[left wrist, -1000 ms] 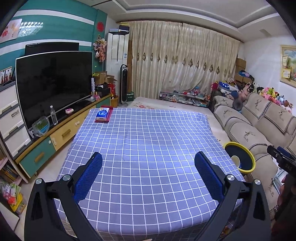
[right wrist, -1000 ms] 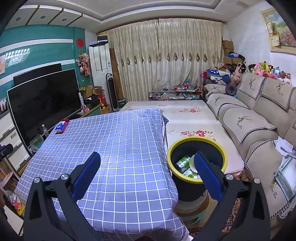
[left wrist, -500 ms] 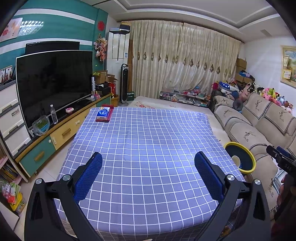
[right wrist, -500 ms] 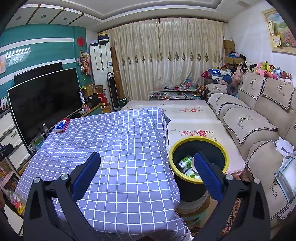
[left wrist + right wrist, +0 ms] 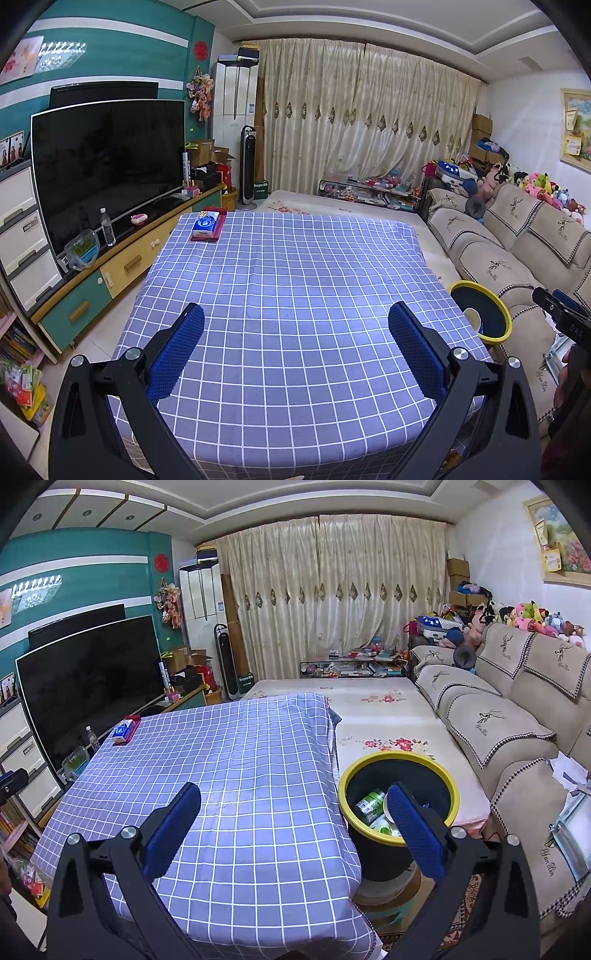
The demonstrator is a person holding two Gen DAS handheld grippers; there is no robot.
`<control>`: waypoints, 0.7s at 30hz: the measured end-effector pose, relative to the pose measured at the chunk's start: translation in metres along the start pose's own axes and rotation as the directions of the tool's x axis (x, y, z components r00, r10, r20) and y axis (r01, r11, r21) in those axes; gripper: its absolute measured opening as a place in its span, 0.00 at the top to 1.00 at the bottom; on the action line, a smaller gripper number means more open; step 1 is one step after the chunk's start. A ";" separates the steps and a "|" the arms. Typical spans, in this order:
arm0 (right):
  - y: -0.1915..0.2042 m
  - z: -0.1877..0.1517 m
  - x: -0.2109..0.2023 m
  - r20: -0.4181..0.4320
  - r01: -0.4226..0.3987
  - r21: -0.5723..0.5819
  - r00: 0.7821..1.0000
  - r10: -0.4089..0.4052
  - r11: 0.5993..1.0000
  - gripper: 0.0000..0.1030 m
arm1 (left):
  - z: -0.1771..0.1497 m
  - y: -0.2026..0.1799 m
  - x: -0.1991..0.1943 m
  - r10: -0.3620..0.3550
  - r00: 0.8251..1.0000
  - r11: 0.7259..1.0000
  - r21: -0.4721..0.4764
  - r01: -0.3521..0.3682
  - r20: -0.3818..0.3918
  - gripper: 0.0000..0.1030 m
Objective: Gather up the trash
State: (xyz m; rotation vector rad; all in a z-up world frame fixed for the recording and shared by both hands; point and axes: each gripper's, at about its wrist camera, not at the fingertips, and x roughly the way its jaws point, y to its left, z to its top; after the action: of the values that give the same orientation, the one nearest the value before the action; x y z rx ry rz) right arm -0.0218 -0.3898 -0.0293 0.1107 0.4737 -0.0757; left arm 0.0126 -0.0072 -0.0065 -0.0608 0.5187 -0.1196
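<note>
Black gripper (image 5: 295, 345) frames, blue textured pads (image 5: 176, 357) — silver screws

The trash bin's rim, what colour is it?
Yellow, on a round black plastic trash bin; clearest in the right wrist view.

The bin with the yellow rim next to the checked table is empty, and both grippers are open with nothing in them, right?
Not quite. The bin is not empty: the right wrist view shows a green can and other trash inside. The rest holds: it stands beside the checked table, and the left gripper and right gripper are open, holding nothing.
</note>
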 end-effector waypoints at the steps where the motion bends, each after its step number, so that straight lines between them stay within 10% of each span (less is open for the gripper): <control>1: 0.000 0.000 0.000 0.000 0.000 0.000 1.000 0.000 1.000 0.07 | 0.000 0.000 0.000 0.000 1.000 1.000 0.000 0.000 -0.001 0.05; 21: 0.003 -0.001 0.004 -0.006 -0.003 0.003 1.000 0.003 1.000 0.07 | -0.003 -0.004 0.005 0.001 1.000 1.000 0.005 -0.001 -0.010 0.05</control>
State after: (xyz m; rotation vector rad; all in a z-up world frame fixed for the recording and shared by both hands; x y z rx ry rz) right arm -0.0185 -0.3871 -0.0315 0.1143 0.4793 -0.0728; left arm 0.0152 -0.0117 -0.0118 -0.0547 0.5283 -0.1201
